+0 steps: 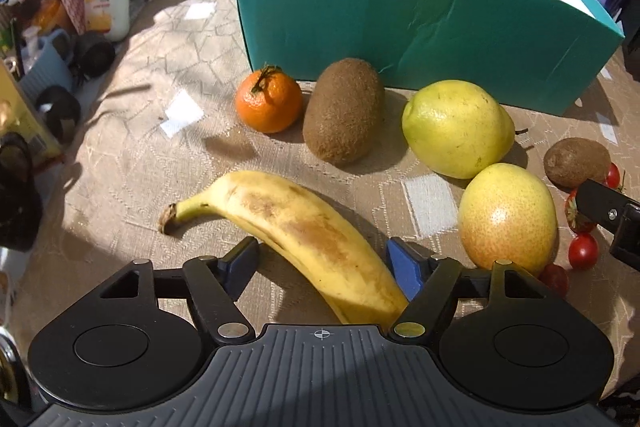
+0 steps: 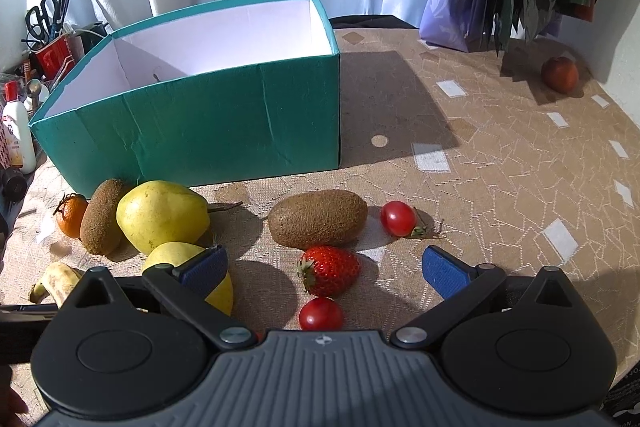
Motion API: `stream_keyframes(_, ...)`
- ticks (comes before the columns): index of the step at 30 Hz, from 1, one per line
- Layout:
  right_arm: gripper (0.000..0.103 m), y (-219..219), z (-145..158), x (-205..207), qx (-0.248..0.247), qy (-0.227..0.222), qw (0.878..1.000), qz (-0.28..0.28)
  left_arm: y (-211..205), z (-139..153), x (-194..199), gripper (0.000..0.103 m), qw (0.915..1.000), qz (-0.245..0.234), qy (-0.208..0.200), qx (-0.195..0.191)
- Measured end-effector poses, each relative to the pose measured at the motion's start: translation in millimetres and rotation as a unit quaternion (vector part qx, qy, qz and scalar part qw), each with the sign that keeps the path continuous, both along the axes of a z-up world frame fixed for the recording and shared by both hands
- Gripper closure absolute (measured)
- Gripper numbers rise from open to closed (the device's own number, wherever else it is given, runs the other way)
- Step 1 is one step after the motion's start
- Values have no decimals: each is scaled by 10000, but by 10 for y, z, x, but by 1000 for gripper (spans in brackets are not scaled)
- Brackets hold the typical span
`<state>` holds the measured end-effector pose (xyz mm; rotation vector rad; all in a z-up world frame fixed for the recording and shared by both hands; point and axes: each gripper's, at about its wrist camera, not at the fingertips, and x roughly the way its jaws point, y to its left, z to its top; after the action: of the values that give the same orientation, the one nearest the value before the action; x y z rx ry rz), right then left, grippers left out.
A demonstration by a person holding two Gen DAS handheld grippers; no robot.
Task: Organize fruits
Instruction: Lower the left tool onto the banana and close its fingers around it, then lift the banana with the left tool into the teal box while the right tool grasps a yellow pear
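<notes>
**Both claws spread wide over the fruit**

Your left claw is sitting released, its blue pads apart on either side of the banana, which is lying diagonally on the table with its stem pointing left. The right-hand pad looks to be just beside or touching the banana's skin; the left-hand pad is standing clear of it. Beyond the banana, a mandarin, a kiwi and a yellow pear are lining up just in front of the teal box, and a second, blushed pear is resting near the right-hand pad. A smaller kiwi and some cherry tomatoes are lying at the far right, beside the tip of your other claw.

Your right claw is also hanging released, gripping nothing. A strawberry is lying between its pads, touching neither, with a cherry tomato just below it and another farther ahead. A kiwi is resting just beyond the strawberry. The teal box is standing open, its white interior showing no fruit in the part you can see. A lone reddish fruit is sitting well apart at the far corner of the table.
</notes>
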<state>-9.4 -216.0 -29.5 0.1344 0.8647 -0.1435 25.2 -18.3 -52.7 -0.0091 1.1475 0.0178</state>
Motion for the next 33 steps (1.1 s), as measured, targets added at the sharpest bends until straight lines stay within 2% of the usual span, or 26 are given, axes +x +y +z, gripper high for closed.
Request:
stream_keyframes(7, 0, -44, -22, 17, -7, 27, 10000, -72, -24, 7, -9, 36, 10000, 2, -89, 7)
stream_keyframes(9, 0, -35, -28, 21, -12, 44, 10000, -55, -44, 32, -37, 54, 9998, -83, -147, -54)
stream_keyframes(10, 0, -25, -27, 24, -28, 43, 10000, -29, -41, 42, -44, 56, 9998, -78, -159, -78)
stream_keyframes(13, 0, -14, 0, 9, -42, -36, 10000, 26, -6, 59, -74, 60, 9997, -42, -178, -154)
stream_keyframes(19, 0, 17, 63, -39, 73, -297, 9992, 255, 38, 183, -224, 65, 9988, -153, -463, -87)
stream_keyframes(22, 9, 116, 89, -74, -75, -475, 9970, 609, 93, 266, -281, 65, 9980, -189, -586, -114)
stream_keyframes(24, 11, 195, 91, -83, -158, -492, 9951, 845, 118, 323, -311, 65, 9975, -205, -663, -140)
stream_keyframes(29, 30, 362, 104, -104, -84, -571, 9892, 1344, 188, 388, -344, 65, 9966, -213, -755, -240)
stream_keyframes(33, 32, 480, 77, -96, 49, -546, 9817, 1823, 244, 466, -391, 65, 9954, -161, -919, -198)
